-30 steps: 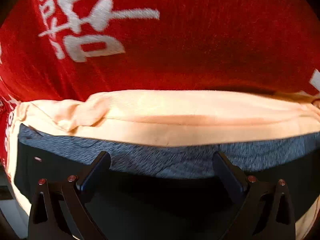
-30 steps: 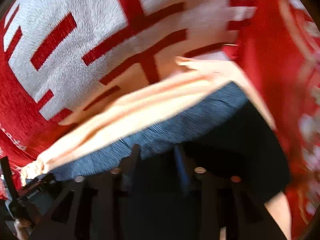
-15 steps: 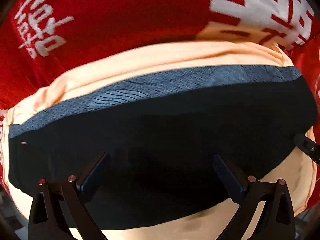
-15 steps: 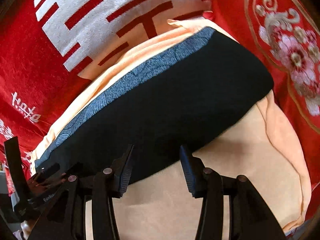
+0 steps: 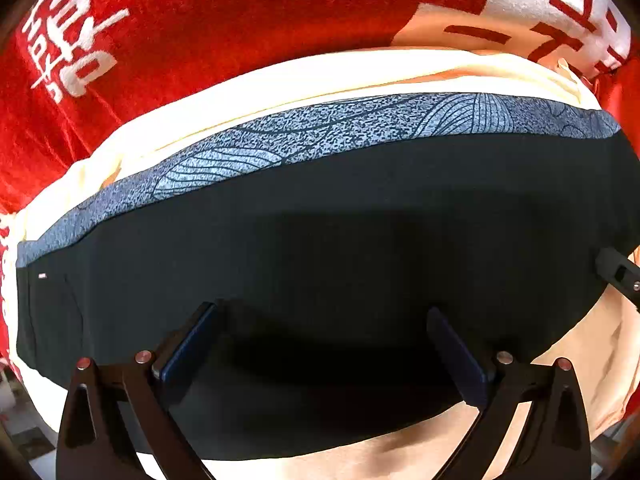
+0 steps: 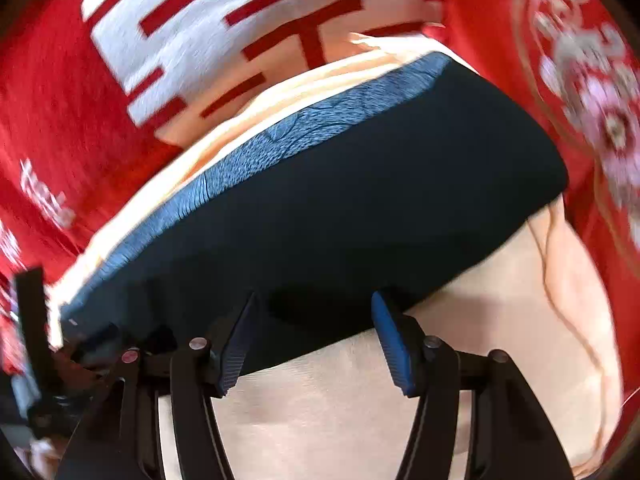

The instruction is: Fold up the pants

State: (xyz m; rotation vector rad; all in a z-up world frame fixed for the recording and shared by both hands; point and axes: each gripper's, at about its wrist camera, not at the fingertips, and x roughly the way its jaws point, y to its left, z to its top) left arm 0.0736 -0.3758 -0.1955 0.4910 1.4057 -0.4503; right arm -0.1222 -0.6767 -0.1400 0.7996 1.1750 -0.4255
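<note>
The pants (image 5: 320,220) are black with a grey-blue patterned waistband (image 5: 320,136) and lie flat as a folded band on a peach cloth (image 5: 280,80). My left gripper (image 5: 320,312) points straight down over the middle of the black fabric, open wide, nothing between its fingers. In the right wrist view the pants (image 6: 360,184) run diagonally. My right gripper (image 6: 315,300) hovers over their near edge; its jaws are opening and hold nothing. The right gripper's fingertip (image 5: 618,276) shows at the right edge of the left wrist view.
A red blanket (image 5: 200,20) with white characters lies under the peach cloth (image 6: 480,320). It carries a floral border (image 6: 600,120) on the right. The left gripper's frame (image 6: 36,320) shows at the left edge of the right wrist view.
Both views have drawn back from the waistband edge, so the whole black band now shows. The right jaws have spread wider. The left jaws stay open.
</note>
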